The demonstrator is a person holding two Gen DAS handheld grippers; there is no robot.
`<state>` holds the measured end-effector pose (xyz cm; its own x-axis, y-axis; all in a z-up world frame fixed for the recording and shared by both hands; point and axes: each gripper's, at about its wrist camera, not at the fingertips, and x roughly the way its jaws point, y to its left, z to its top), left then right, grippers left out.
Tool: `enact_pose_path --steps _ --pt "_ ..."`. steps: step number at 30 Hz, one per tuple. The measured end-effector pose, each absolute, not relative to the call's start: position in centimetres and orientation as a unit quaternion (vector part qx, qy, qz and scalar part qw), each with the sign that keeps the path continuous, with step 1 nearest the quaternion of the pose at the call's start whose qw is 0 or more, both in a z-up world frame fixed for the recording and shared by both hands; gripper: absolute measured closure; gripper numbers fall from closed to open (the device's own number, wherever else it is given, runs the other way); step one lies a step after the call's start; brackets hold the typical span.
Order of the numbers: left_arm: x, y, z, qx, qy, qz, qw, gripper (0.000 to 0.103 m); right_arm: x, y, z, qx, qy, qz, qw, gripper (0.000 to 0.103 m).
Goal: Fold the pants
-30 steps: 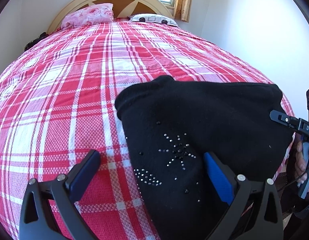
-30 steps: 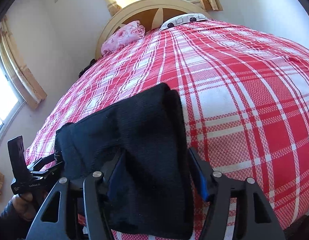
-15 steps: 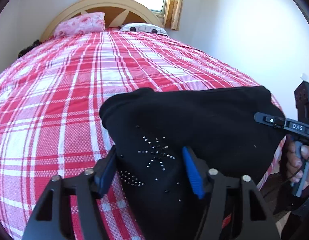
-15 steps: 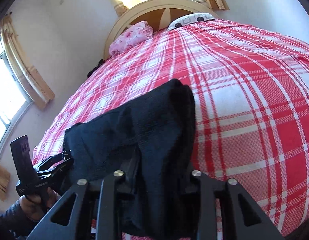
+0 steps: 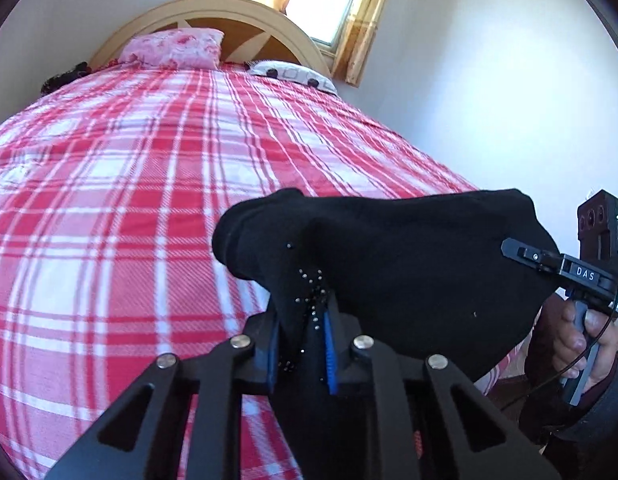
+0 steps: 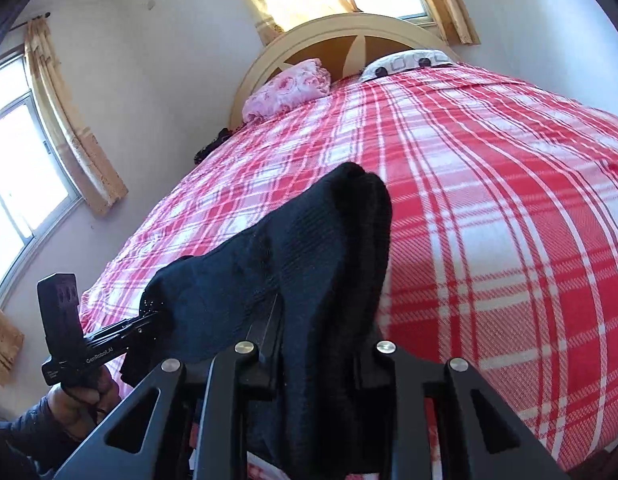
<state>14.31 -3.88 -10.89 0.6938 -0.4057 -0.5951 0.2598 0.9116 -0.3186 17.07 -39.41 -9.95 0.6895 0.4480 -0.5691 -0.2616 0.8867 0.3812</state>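
Observation:
Black pants [image 5: 409, 264] with small rhinestones, folded into a thick bundle, are at the near edge of the bed. My left gripper [image 5: 301, 344] is shut on their studded left end. My right gripper [image 6: 321, 344] is shut on their right end [image 6: 317, 256]. Each gripper shows in the other's view: the right one [image 5: 549, 264] at the pants' far right, the left one [image 6: 121, 332] at their far left. The near part of the pants is lifted off the cover; the far fold [image 6: 349, 184] still looks to rest on it.
The bed has a red and white plaid cover [image 5: 129, 200]. A pink pillow [image 5: 173, 48] and a white patterned pillow [image 5: 293, 76] lie by the wooden headboard [image 6: 349, 36]. A white wall [image 5: 489, 100] runs along the bed's right side. Windows with curtains [image 6: 69, 132] are at left.
Both grippers have closed on the ends of the pants. They have raised the near part of the bundle off the bed.

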Motion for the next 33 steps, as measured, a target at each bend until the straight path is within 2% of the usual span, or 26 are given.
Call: enact_pose_path --steps 7,13,22,28,30,33 --pt "15.2 2.7 -9.0 -0.104 0.316 -0.121 0.935 0.084 21.7 -33.2 -7.8 0.119 0.344 0.257 0.895 0.078" --pt "17.3 10.6 -8.0 -0.085 0.298 -0.040 0.950 0.084 29.1 -23.7 -7.1 0.110 0.360 0.326 0.867 0.078" --pt "21.2 17.3 -11.4 -0.076 0.339 0.015 0.938 0.084 37.4 -11.6 -11.5 0.100 0.415 0.355 0.832 0.078" --pt "21.3 17.9 -12.1 -0.091 0.336 0.011 0.937 0.083 39.5 -9.8 -12.7 0.099 0.430 0.347 0.828 0.078" --pt "21.2 18.0 -12.4 -0.093 0.340 0.019 0.936 0.075 40.2 -9.7 -12.9 0.095 0.437 0.344 0.825 0.078" --pt "20.9 18.2 -13.3 -0.084 0.354 0.046 0.930 0.054 40.8 -10.2 -13.7 0.096 0.463 0.338 0.814 0.076"
